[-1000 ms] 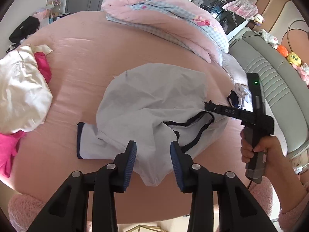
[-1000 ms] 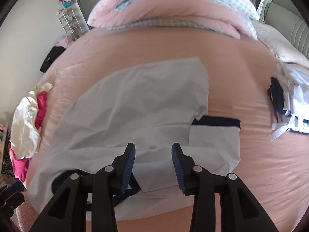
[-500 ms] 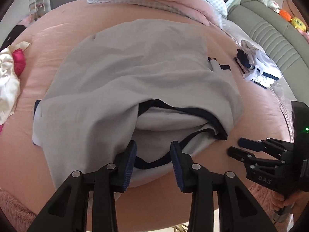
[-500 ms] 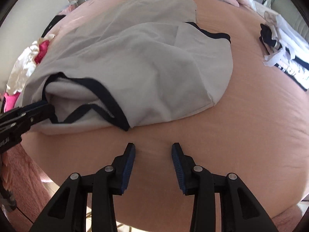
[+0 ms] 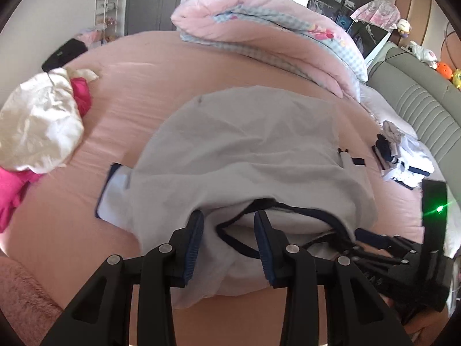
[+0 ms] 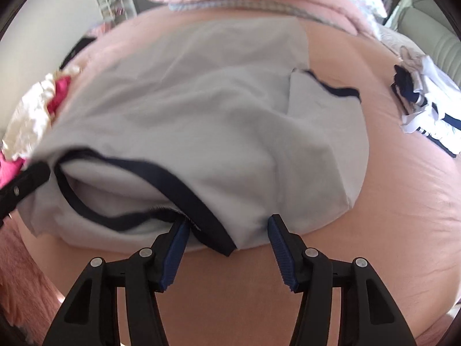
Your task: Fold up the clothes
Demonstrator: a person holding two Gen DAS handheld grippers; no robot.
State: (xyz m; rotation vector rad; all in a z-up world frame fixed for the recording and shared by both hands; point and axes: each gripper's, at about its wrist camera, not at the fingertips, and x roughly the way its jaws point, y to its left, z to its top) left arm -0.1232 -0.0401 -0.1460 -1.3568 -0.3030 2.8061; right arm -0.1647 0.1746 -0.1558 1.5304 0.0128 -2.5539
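Two hand-held grippers work the near edge of a pale grey T-shirt that lies spread on the pink bed, its neck toward the person and its hem toward the rolled pink quilt at the far side. The shirt lies flat and central, probably so its sides can be folded inward with room to spare.

At the collar, the left hand-held gripper has its jaws part-spread around the navy neckband; the pads do not visibly press the cloth, so nothing is pinched yet.

To its right, the right hand-held gripper sits at the shoulder end of the collar. Its jaws have just been opening and now stand wide, with the dark band and the shirt's edge between them but ungripped. Taking both ends of the neckline would, I judge, let the person lift and pull the shirt straight.

One navy-trimmed sleeve lies folded over the body. Other garments wait aside: a cream and magenta heap at the left, a white and navy piece at the right.
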